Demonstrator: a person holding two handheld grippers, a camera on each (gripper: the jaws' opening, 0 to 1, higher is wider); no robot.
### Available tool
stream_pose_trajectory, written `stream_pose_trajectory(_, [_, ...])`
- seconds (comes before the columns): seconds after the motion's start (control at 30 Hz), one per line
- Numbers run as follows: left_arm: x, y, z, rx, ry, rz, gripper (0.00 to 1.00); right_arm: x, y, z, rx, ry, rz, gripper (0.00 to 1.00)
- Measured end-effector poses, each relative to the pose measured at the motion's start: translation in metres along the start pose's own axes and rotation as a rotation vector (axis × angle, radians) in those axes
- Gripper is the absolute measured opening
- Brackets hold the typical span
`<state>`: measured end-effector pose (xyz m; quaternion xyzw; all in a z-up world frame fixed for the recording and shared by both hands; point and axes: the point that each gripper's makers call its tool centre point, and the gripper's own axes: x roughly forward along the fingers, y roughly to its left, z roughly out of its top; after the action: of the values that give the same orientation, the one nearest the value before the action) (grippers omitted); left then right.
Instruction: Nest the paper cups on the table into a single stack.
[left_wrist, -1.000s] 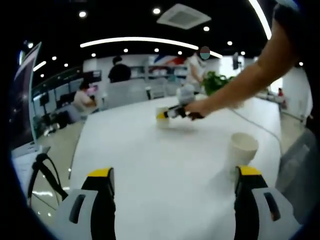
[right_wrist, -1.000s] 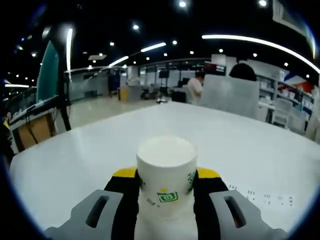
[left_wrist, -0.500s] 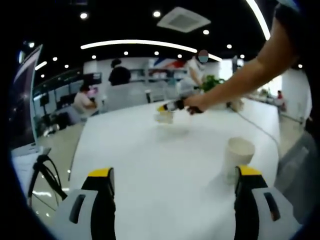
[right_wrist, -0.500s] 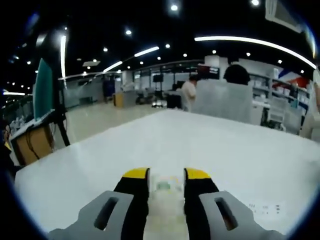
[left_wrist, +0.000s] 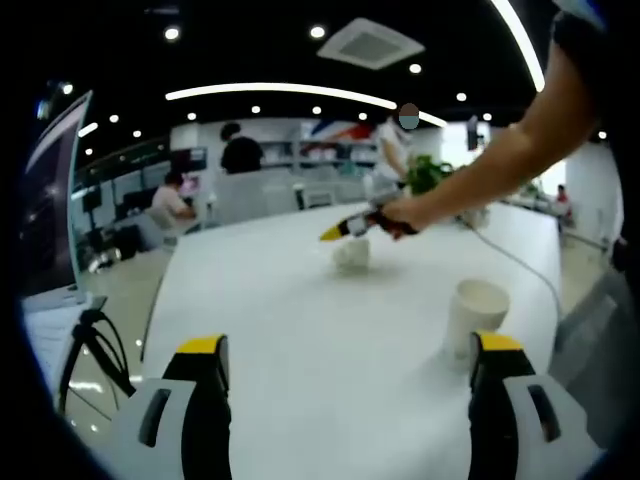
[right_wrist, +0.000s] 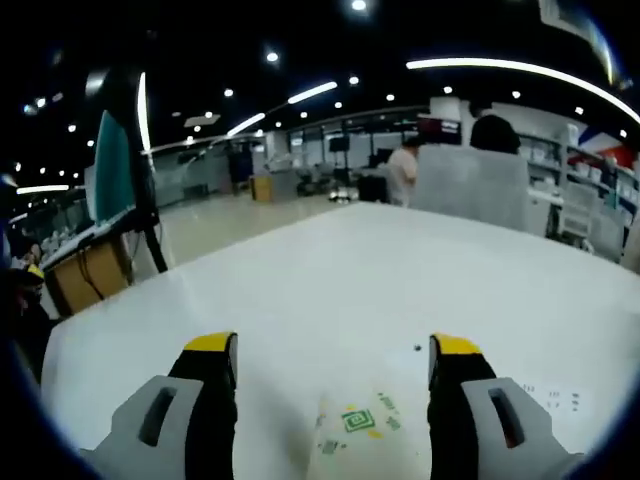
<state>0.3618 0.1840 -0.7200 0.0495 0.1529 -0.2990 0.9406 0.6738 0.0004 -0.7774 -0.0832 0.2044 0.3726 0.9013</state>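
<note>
We are seeing ceiling lights (left_wrist: 270, 91) glaring on the white table (right_wrist: 330, 290), edges bending, everything slightly blurring.

The left tool (left_wrist: 345, 355) is held low and level, its 2 yellow-tipped jaws spread wide apart. The right tool (right_wrist: 335, 350) also has its jaws spread wide. In the left gripper view the person's bare right arm (left_wrist: 500, 155) reaches out, its hand (left_wrist: 405, 213) gripping the right tool.
</note>
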Motion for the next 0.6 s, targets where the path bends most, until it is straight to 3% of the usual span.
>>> stream_pose_trajectory(0.13, [0.002, 0.003, 0.002, -0.001, -0.006, 0.002, 0.99, 0.0, 0.001, -0.004, -0.001, 0.016, 0.012, 1.0])
stream_pose_trajectory(0.17, [0.003, 0.002, 0.002, -0.003, -0.007, 0.001, 0.99, -0.004, -0.004, -0.01, -0.015, 0.06, -0.017, 1.0])
stream_pose_trajectory(0.23, [0.004, 0.001, 0.002, -0.004, -0.01, 0.0, 0.99, -0.001, -0.001, -0.006, -0.047, 0.06, 0.006, 1.0])
stream_pose_trajectory(0.3, [0.004, 0.0, 0.001, -0.002, -0.008, -0.005, 0.99, -0.001, -0.007, -0.012, -0.096, 0.115, 0.001, 1.0])
stream_pose_trajectory(0.43, [0.002, 0.0, -0.001, -0.004, -0.005, -0.006, 0.99, 0.001, -0.016, -0.024, -0.086, 0.198, 0.004, 0.94])
stream_pose_trajectory(0.47, [0.001, 0.001, -0.002, -0.006, -0.004, -0.004, 0.99, -0.004, -0.019, -0.039, -0.084, 0.281, -0.003, 0.91])
stream_pose_trajectory(0.53, [0.0, 0.002, -0.003, -0.009, -0.003, -0.001, 0.99, -0.006, -0.022, -0.052, -0.074, 0.341, -0.005, 0.82])
stream_pose_trajectory(0.6, [-0.001, 0.002, -0.003, -0.009, -0.003, 0.001, 0.99, -0.006, -0.021, -0.054, -0.061, 0.342, -0.003, 0.78])
